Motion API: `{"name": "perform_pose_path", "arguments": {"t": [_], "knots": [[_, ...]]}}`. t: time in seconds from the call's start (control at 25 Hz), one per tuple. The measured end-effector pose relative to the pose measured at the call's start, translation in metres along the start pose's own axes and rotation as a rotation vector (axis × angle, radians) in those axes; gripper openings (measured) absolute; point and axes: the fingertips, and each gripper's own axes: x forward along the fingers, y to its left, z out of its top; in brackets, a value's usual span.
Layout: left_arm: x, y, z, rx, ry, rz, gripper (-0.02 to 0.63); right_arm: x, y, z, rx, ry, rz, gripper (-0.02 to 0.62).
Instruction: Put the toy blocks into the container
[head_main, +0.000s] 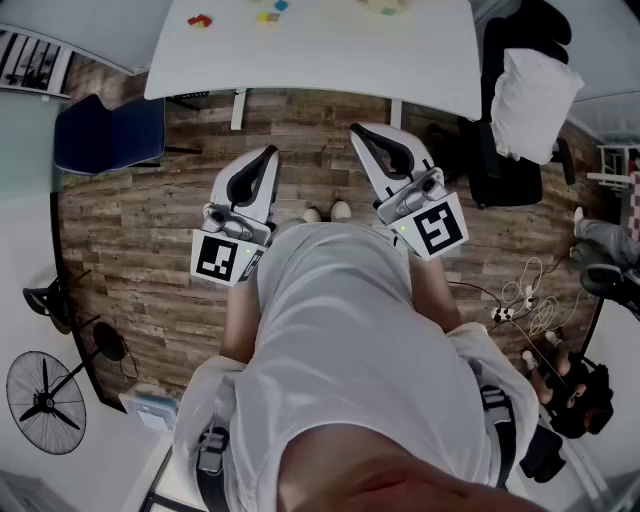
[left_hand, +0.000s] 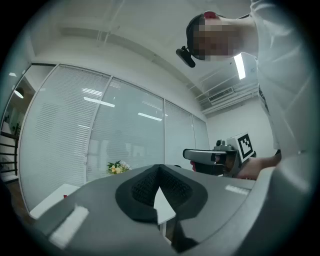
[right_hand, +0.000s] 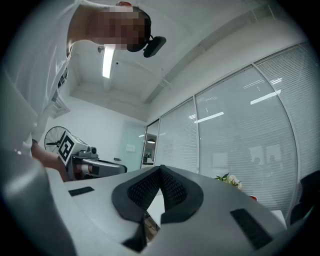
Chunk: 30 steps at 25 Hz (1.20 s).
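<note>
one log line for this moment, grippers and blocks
phase: standing short of table | left gripper: shut, empty | right gripper: shut, empty | toy blocks: on table, untouched

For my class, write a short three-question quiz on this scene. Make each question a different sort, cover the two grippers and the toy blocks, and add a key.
1. True or false: the left gripper has its jaws wide apart.
2. Fill in: the right gripper has its jaws ____, with nothing between them.
3. Where do the toy blocks lie?
A. on the white table ahead of the person
B. between the left gripper's jaws
C. between the right gripper's jaws

Key: 1 false; 2 shut; 3 A.
</note>
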Motion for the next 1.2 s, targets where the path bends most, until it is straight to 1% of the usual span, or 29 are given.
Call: {"name": "perform_pose_path", "arguments": {"t": [0.24, 0.44, 0.6, 0.76, 0.92, 1.04, 1.2], "knots": [[0.009, 0.0, -0.004, 0.001, 0.009, 0.009, -0.002, 0.0, -0.01, -0.003, 0.006, -0.003, -0.002, -0.002], [0.019, -0.002, -0.014, 0.009, 0.039, 0.027, -0.002, -0.008, -0.026, -0.01, 0.029, -0.015, -0.01, 0.0], [0.022, 0.006, -0.022, 0.02, 0.073, 0.061, -0.002, -0.017, -0.05, -0.038, 0.025, 0.044, -0.037, 0.001], [0.02, 0.027, -0.033, 0.007, 0.093, 0.12, -0.002, -0.012, -0.07, -0.061, 0.077, 0.083, -0.053, 0.0], [0.037, 0.05, -0.044, -0.007, 0.115, 0.136, -0.002, 0.003, -0.091, -0.079, 0.111, 0.125, -0.056, 0.0], [0.058, 0.079, -0.054, -0.01, 0.113, 0.145, -0.002, 0.029, -0.11, -0.094, 0.096, 0.155, -0.046, 0.0], [0.09, 0.132, -0.066, -0.035, 0.09, 0.158, -0.002, 0.088, -0.14, -0.112, 0.051, 0.212, -0.021, 0.0]]}}
